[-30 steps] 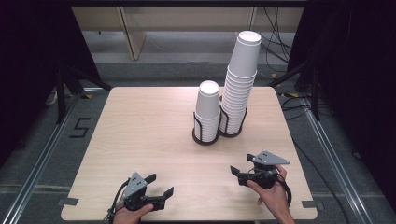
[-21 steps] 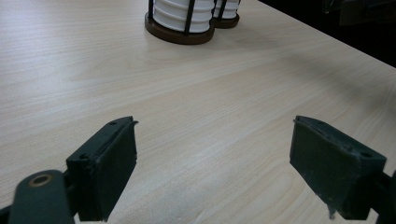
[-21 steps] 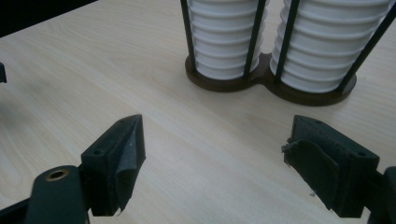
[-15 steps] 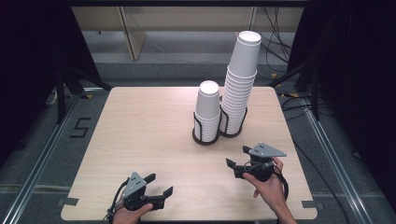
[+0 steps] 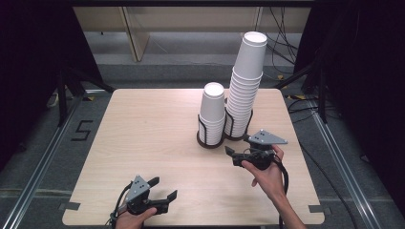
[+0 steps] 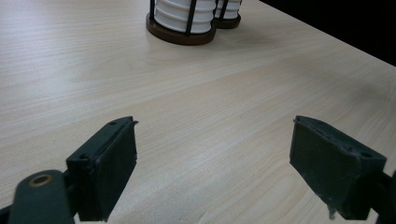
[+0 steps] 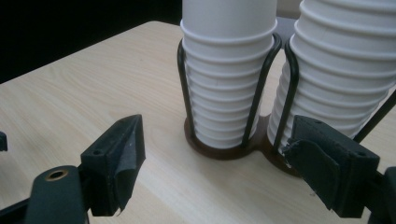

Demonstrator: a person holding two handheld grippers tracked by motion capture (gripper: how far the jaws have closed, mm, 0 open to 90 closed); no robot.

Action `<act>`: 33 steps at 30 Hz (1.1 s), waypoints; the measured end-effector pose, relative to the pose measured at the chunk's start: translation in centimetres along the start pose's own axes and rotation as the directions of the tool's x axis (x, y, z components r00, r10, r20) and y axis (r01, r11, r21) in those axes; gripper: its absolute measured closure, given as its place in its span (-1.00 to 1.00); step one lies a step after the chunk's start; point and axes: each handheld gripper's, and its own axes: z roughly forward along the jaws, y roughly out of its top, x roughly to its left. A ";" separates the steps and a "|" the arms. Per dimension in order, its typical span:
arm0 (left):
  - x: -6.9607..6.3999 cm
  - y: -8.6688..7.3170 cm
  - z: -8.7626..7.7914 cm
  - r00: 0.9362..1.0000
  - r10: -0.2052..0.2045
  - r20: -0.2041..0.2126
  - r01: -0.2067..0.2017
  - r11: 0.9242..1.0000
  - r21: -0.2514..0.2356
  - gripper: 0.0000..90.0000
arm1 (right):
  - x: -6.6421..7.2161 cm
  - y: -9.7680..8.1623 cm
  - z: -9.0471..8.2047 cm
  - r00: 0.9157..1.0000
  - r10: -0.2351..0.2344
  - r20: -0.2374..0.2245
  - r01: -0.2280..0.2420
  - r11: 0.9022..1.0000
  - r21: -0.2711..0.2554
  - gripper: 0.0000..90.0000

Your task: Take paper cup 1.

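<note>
While its jaws gape empty, right gripper (image 5: 237,153) hovers near short cup stack (image 5: 212,112), apparently touching nothing.

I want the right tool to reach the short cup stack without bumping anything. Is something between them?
Nothing visible. The right tool hangs open just in front of the short stack, with bare table between them. The tall stack stands beside it, close to the tool's right jaw in the right gripper view.
</note>
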 end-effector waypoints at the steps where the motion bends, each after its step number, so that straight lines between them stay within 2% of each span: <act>1: 0.0 0.0 0.0 1.000 0.001 -0.006 -0.001 1.000 0.004 -0.68 | 0.0 0.6 0.1 1.000 0.000 0.004 0.000 1.000 -0.003 -0.56; 4: 0.0 0.0 0.0 1.000 -0.001 -0.006 0.001 1.000 0.001 -0.68 | -0.1 1.3 0.3 1.000 -0.027 0.009 0.027 1.000 -0.013 -0.57; 5: 0.0 0.1 0.0 1.000 -0.001 -0.005 0.001 1.000 0.001 -0.68 | 0.2 1.9 0.5 1.000 -0.002 0.008 0.002 1.000 -0.018 -0.57; 6: 0.0 0.1 0.0 1.000 -0.001 -0.005 0.001 1.000 0.001 -0.68 | 0.2 1.9 0.5 1.000 -0.002 0.008 0.002 1.000 -0.018 -0.57; 7: 0.0 0.0 0.1 1.000 -0.001 0.001 0.001 1.000 -0.004 -0.68 | 0.1 2.7 0.7 1.000 -0.018 0.016 0.018 1.000 -0.022 -0.57; 11: 0.1 0.0 0.1 1.000 -0.001 -0.001 0.001 1.000 -0.003 -0.68 | 0.1 3.6 1.1 1.000 -0.015 0.019 0.015 0.999 -0.039 -0.57; 14: 0.2 0.0 0.1 1.000 -0.005 -0.001 0.005 1.000 -0.007 -0.68 | 0.1 4.9 1.7 0.999 -0.006 0.036 0.008 0.999 -0.053 -0.57; 18: 0.2 0.0 0.1 1.000 -0.005 -0.002 0.005 1.000 -0.007 -0.68 | 0.1 5.7 2.2 0.999 0.007 0.031 -0.006 0.999 -0.044 -0.58; 24: 0.2 0.1 0.1 1.000 -0.002 -0.015 0.002 1.000 0.009 -0.68 | 0.3 7.1 3.5 0.998 0.019 0.068 -0.016 0.998 -0.054 -0.59; 25: 0.2 0.0 0.1 1.000 -0.003 -0.009 0.003 1.000 0.002 -0.68 | 0.5 7.6 4.0 0.996 0.039 0.077 -0.034 0.998 -0.055 -0.60; 31: 0.2 0.0 0.1 1.000 -0.003 -0.009 0.003 1.000 0.003 -0.68 | 0.9 8.9 5.1 0.996 0.012 0.088 -0.006 0.998 -0.061 -0.60; 33: 0.2 0.0 0.1 1.000 -0.003 -0.008 0.003 1.000 0.003 -0.68 | 1.1 9.3 5.5 0.995 0.029 0.092 -0.023 0.998 -0.058 -0.60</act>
